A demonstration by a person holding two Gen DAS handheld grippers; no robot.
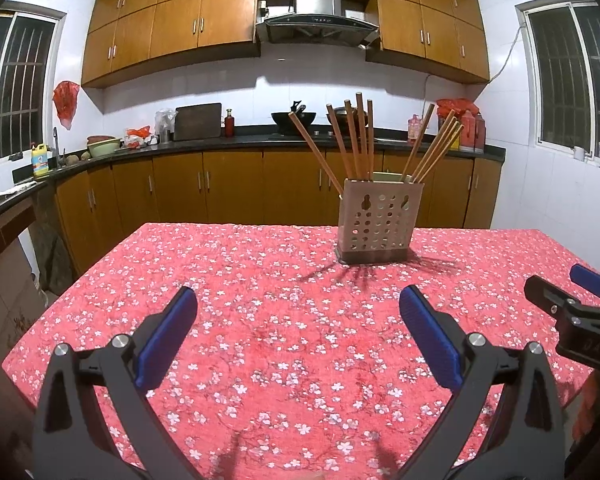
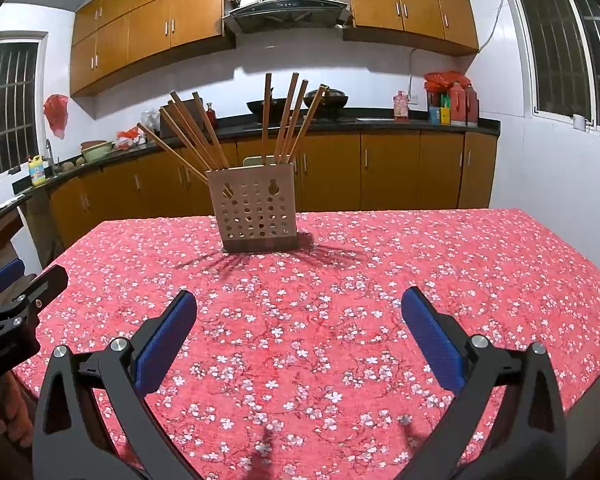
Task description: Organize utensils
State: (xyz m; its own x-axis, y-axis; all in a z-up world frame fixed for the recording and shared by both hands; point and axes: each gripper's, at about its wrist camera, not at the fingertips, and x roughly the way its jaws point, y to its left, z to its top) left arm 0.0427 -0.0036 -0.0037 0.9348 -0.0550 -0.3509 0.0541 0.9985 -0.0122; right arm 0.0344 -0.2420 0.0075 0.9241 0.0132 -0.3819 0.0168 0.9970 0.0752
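walls: white tile (image 1: pixel 204 88) ahead of me
cupboards: brown wood (image 1: pixel 172 20)
windows: barred (image 2: pixel 560 40), dark
table: red flowered cloth (image 1: pixel 260 280)

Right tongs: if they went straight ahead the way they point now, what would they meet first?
Probably only the red floral tablecloth. The right tongs are open over bare cloth, and the perforated chopstick holder stands slightly left of their centre line, so they might graze it; depth is unclear.
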